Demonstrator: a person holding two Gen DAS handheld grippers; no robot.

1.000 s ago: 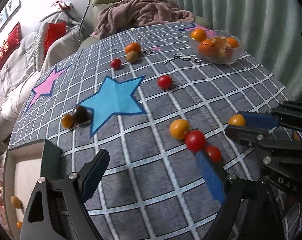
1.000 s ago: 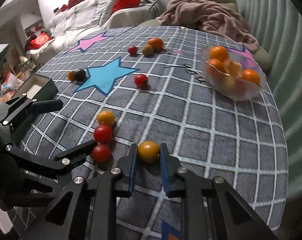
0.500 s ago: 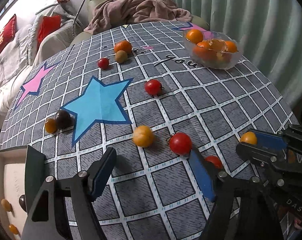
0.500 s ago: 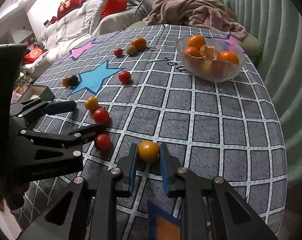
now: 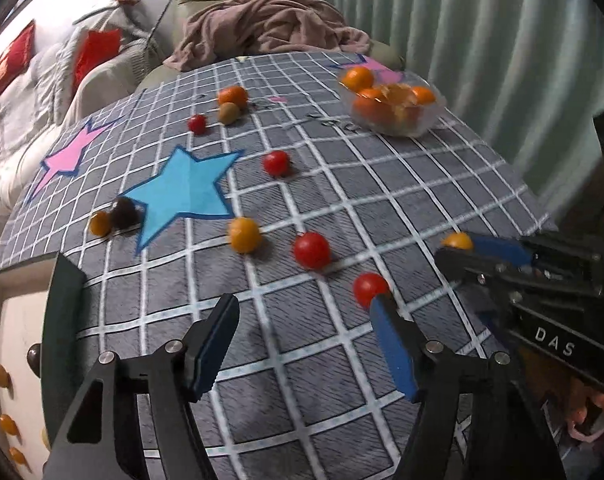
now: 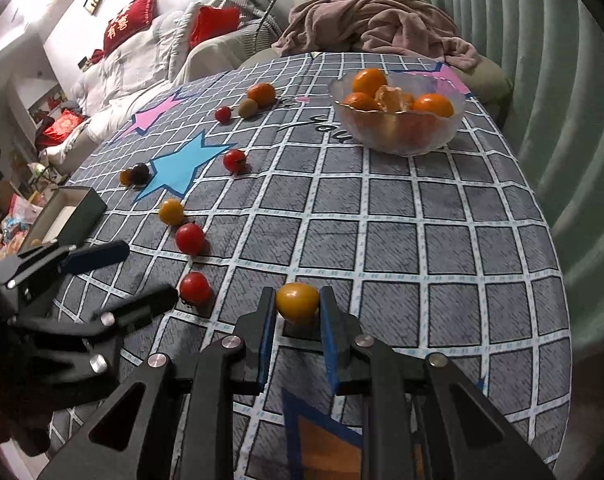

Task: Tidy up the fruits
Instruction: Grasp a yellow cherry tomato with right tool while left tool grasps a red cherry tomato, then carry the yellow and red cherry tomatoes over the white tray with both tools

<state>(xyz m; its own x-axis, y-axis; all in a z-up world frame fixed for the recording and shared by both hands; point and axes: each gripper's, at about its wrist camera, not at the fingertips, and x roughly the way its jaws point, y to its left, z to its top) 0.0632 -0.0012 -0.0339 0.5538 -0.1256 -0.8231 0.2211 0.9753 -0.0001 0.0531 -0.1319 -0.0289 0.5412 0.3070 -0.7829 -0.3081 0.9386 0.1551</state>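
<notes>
Since a second ago, the left gripper [image 5: 302, 322] has swung across the desk [image 5: 381, 200], so the nearest red cherry tomato [image 5: 369, 287], which lay ahead of its right finger, now sits right at that finger's blue tip. Its fingers have just been closing but stand released, with only grey checked cloth between them. The right gripper [image 6: 298, 308] keeps its fingers clenched on a small yellow-orange cherry tomato [image 6: 297, 302], held just above the cloth.

By the look of it, the step in hand is gathering loose tomatoes: one is secured, and the left is lining up on the next. That move calls for shifting the left fingers sideways so the red tomato lies between them, then closing gently, since it is round and would likely roll. The held tomato presumably goes to the dark open box [image 6: 68, 210] at the desk's left edge, where small yellow fruits already lie, rather than the clear glass bowl of oranges [image 6: 397, 120].
</notes>
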